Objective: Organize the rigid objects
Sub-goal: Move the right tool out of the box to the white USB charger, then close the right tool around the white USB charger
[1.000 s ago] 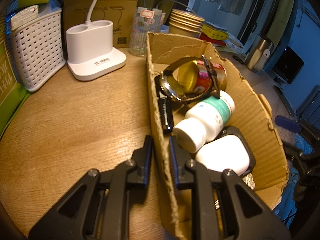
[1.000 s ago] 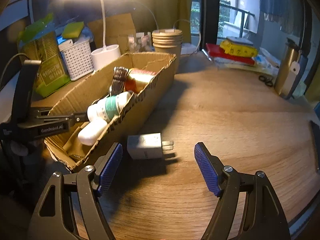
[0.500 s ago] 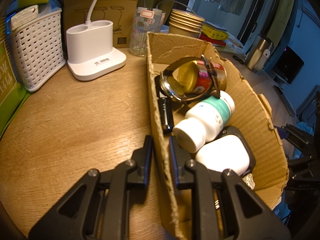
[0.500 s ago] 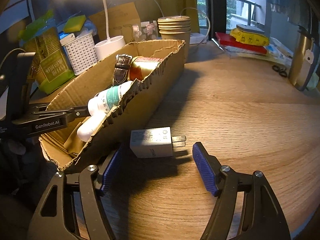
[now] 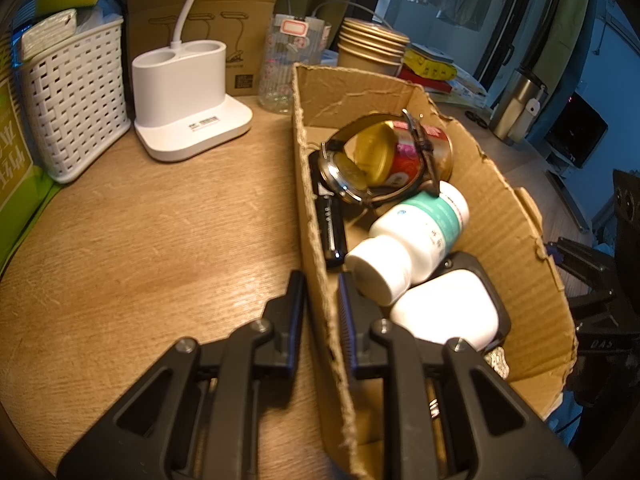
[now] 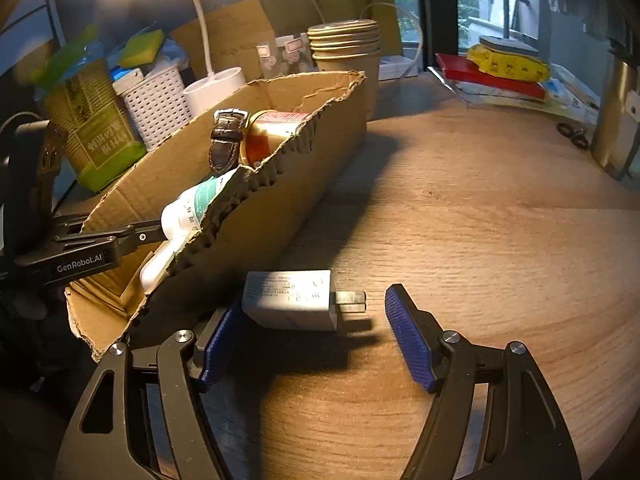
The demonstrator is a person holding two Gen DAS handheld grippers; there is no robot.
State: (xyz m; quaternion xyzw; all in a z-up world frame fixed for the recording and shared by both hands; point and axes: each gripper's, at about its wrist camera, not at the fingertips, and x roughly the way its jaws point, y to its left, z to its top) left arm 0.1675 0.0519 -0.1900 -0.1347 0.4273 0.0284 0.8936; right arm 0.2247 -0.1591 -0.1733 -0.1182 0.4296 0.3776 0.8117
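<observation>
My left gripper [image 5: 322, 300] is shut on the near side wall of a torn cardboard box [image 5: 310, 184]. The box holds a wristwatch [image 5: 352, 172], a red and gold can [image 5: 404, 152], a white pill bottle with a green label [image 5: 412, 240], a white case [image 5: 448, 312] and a black remote [image 5: 330, 228]. My right gripper [image 6: 308, 332] is open around a white plug charger [image 6: 290, 304] lying on the wooden table beside the box [image 6: 280, 200]; the left pad [image 6: 218, 344] is close to the charger body, the right pad [image 6: 408, 340] stands apart from its prongs.
A white lamp base [image 5: 188, 96], a white woven basket [image 5: 76, 92], a clear cup [image 5: 286, 64] and stacked paper cups [image 5: 372, 46] stand behind the box. A steel flask [image 6: 618, 112], scissors [image 6: 574, 134] and red and yellow packets [image 6: 496, 68] lie at the far right.
My right gripper has moved forward and lower so the charger now sits between its open fingers. My left gripper keeps its hold on the box wall.
</observation>
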